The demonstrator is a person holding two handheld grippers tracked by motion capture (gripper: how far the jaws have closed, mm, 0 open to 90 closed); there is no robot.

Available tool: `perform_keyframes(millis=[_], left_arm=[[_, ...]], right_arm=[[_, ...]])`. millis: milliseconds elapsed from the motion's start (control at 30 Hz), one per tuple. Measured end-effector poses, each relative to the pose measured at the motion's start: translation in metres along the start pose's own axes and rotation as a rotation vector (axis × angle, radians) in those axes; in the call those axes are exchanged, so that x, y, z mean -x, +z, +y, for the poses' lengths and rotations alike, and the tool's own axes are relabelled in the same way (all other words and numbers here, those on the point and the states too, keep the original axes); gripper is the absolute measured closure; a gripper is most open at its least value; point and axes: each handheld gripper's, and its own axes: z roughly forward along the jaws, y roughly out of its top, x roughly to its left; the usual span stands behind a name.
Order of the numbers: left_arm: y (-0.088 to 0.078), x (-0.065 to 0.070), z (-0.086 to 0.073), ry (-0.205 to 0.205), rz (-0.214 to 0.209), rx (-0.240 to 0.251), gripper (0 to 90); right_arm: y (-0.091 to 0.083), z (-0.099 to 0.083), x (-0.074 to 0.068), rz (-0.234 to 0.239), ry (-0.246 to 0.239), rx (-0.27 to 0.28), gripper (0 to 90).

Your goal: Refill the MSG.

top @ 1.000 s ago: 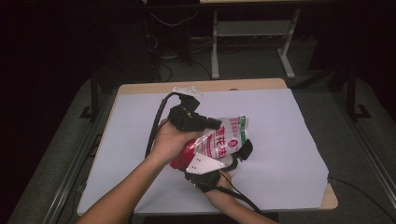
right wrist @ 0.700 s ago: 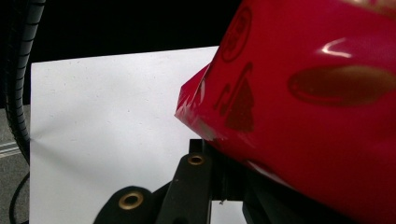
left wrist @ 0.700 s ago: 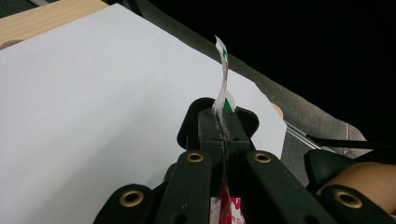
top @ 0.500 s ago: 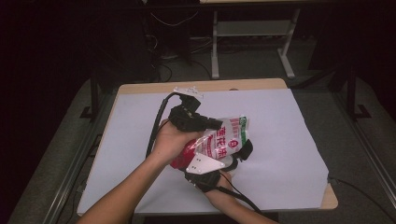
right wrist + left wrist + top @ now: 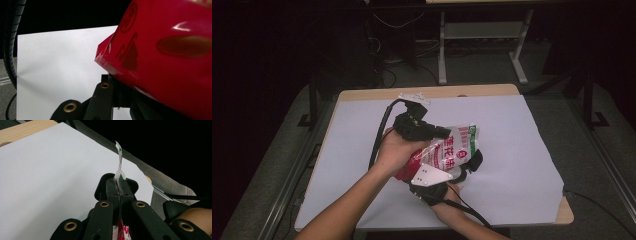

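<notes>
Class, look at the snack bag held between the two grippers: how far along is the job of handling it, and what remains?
Done: the red and white plastic snack bag is lifted off the white paper-covered table. In hand: the left gripper is shut on the bag's thin top edge, and the right gripper appears shut on its lower red part. Left: the bag shows no tear in these views, so opening it probably comes next.

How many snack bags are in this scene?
1: the red-and-white bag is held above the white sheet near the table's middle, pinched by the left tongs and right tongs.
</notes>
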Motion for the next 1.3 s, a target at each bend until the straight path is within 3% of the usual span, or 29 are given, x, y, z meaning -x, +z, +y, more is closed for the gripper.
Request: perform_keyframes(millis=[1300], left_arm=[[-0.0018, -0.0019, -0.0013, -0.014, 0.011, 0.015, 90.0]], right_arm=[[0.0013, -0.0001, -0.0003, 0.002, -0.003, -0.003, 89.9]])
